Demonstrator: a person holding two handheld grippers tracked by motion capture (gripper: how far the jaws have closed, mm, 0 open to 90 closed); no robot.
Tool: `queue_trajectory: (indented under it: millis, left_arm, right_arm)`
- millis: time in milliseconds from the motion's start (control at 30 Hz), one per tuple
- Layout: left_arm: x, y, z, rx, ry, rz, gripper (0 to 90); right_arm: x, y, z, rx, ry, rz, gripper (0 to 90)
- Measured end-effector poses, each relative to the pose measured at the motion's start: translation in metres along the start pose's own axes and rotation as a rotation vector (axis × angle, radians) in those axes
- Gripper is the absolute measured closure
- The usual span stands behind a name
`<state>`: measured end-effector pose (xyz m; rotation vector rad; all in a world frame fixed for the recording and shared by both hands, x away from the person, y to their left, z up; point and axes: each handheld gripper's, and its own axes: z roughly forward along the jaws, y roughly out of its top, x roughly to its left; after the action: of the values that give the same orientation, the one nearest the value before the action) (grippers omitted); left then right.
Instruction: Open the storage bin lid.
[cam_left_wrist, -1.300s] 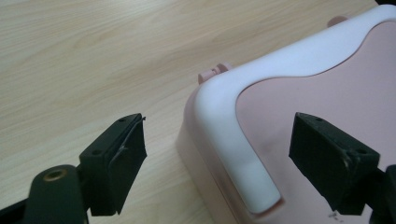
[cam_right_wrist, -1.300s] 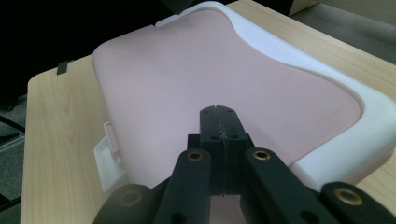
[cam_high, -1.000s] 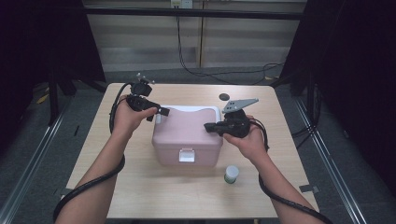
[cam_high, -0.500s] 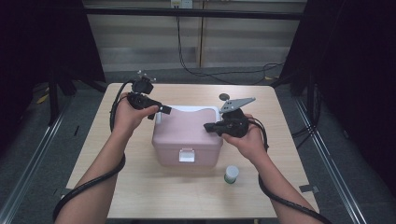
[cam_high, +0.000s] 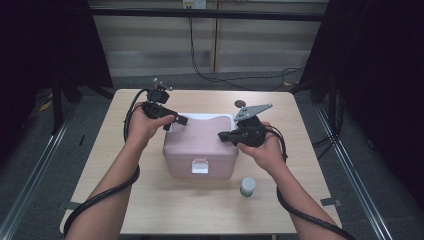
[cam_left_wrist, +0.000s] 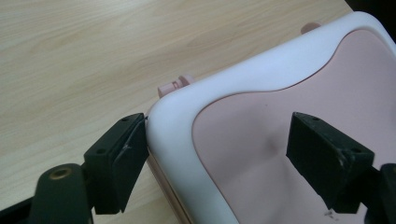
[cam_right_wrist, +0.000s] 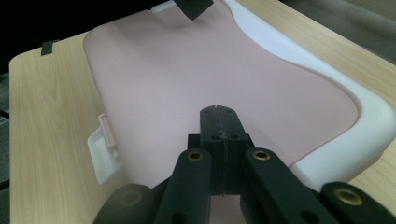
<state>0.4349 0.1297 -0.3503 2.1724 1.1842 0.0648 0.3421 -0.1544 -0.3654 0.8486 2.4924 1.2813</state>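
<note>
Two grippers at pink box on worktop: left gripper jaws wide, straddling white lid corner, likely for lifting; right gripper jaws closed, pressing lid top, likely steadying.

Lit evenly from overhead; light wooden table bright, surroundings left nearly black. Cast only soft shadows beside the pink plastic box with white-rimmed lid. Rendered slightly soft in the high view; blurred the black jaws up close in both gripper views.

From my station I saw the light wood desk on grey floor, black curtains at nine and three o'clock, a pale panelled wall at twelve.
</note>
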Motion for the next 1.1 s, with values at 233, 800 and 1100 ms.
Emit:
queue_trajectory:
  millis: [233,800,1100]
  left_arm:
    - [0.001,0.001,-0.006,0.009,-0.015,-0.014,21.7]
    - [-0.002,0.009,-0.019,0.054,0.075,-0.075,22.7]
    - [0.003,0.003,-0.004,0.093,0.018,-0.146,22.2]
  right_arm:
    - [0.0,0.0,0.0,-0.003,0.005,0.009,90.0]
    - [0.003,0.003,0.0,0.021,-0.018,0.0,90.0]
    - [0.001,0.001,0.0,0.01,-0.001,0.018,90.0]
